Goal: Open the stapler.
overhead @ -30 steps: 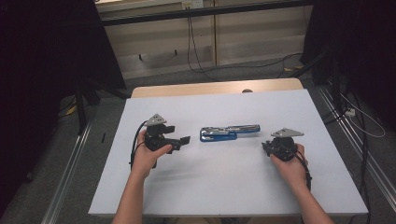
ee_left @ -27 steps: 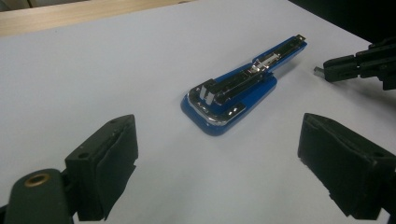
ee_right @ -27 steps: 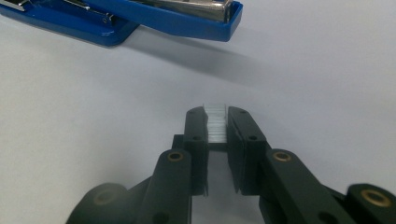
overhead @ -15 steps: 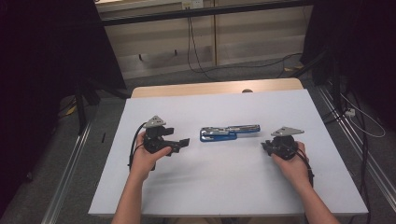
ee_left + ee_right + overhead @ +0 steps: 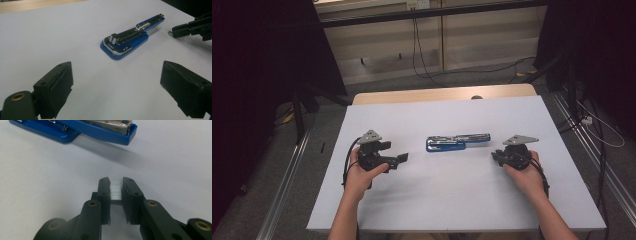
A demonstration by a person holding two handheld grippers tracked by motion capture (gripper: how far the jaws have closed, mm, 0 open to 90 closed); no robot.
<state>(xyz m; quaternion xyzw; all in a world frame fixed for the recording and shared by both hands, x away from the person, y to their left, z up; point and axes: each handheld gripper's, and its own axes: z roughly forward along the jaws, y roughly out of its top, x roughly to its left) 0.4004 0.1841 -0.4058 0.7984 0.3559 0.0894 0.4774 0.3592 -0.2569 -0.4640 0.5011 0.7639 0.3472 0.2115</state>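
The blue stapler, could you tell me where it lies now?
In the high view the blue stapler lies opened out mid-table on the white sheet, between the left claw and right claw, touching neither.

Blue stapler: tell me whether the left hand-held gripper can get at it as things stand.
Probably yes. The left hand-held gripper has its jaws wide open and aimed at the opened blue stapler, with bare white table between them. The right hand-held gripper sits at the stapler's far end, apart.

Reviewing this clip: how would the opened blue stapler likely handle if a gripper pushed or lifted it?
The blue stapler is likely rigid, with metal inside a glossy shell that may slip in the pads. Swung open, its halves would probably pivot if lifted by one end. Its flat base suggests it slides on the white table rather than rolling.
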